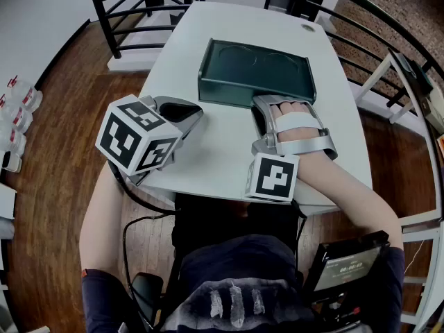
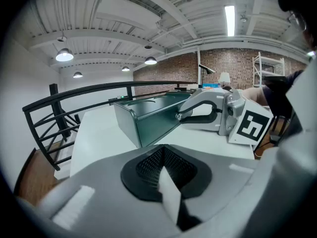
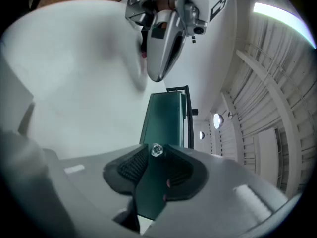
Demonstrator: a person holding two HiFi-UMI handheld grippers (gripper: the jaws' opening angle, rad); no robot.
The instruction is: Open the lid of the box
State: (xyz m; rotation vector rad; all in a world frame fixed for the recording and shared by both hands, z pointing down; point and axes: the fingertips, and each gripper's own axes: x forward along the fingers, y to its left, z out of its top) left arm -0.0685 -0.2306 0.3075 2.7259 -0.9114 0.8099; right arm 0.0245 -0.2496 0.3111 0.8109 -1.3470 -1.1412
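Box [image 1: 229, 93], dark green, toward the far middle of the white table [image 1: 215, 155]; near lip of its lid [image 1: 257, 64], beside a small clear knob [image 3: 156, 149], pinched between the jaws of the right gripper [image 1: 263, 101], green filling the whole gap between the pads. Left gripper [image 1: 189, 114] over the table's near left part, close to the box's front left corner yet apart from it; jaws drawn together, nothing held.
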